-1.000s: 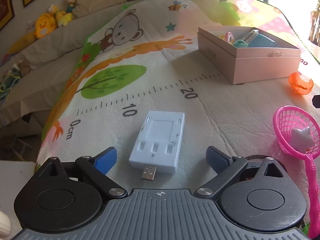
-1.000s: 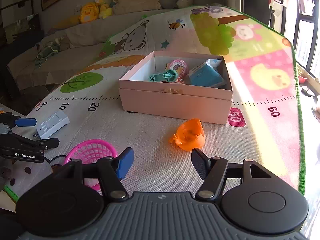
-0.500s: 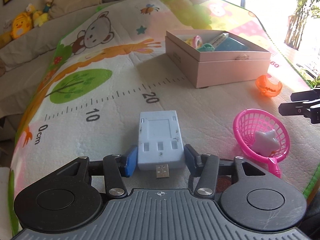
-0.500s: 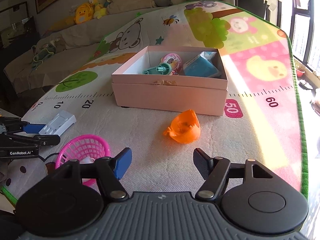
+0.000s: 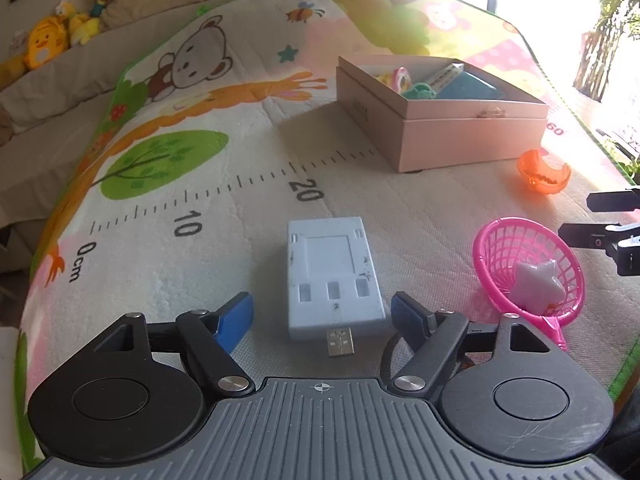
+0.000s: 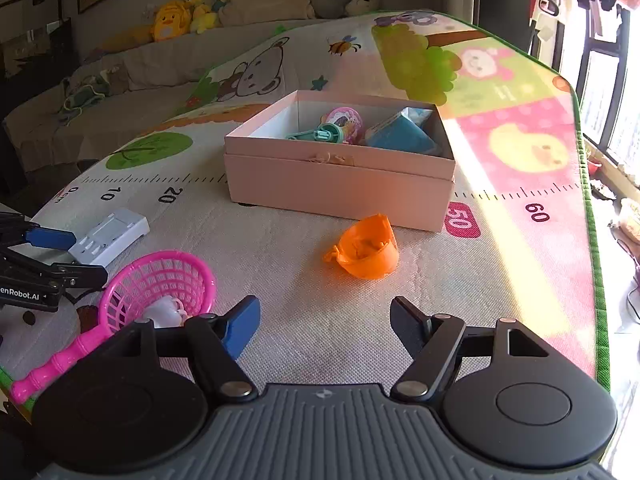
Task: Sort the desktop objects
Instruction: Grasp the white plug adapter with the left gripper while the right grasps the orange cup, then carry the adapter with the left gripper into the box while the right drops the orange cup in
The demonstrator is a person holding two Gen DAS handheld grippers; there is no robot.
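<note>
A white USB charger [image 5: 332, 276] lies flat on the play mat, its plug toward me. My left gripper [image 5: 322, 316] is open, its fingers on either side of the charger's near end, apart from it. The charger also shows in the right wrist view [image 6: 110, 234], with the left gripper [image 6: 60, 254] beside it. My right gripper [image 6: 324, 324] is open and empty, a little short of an orange toy cup [image 6: 366, 248]. An open pink box [image 6: 340, 168] holds several small items. A pink toy net [image 5: 528, 270] holds a white star [image 5: 536, 286].
The mat [image 5: 200, 184] covers the table, with a printed ruler across it. The table edge runs close on the left and near right. A sofa with plush toys [image 6: 176, 20] stands behind. The right gripper's fingers [image 5: 604, 236] show at the right edge of the left wrist view.
My left gripper had closed in on the charger's sides half a second ago; now its fingers stand wider apart and the charger lies free. The right gripper has edged closer to the orange cup.
</note>
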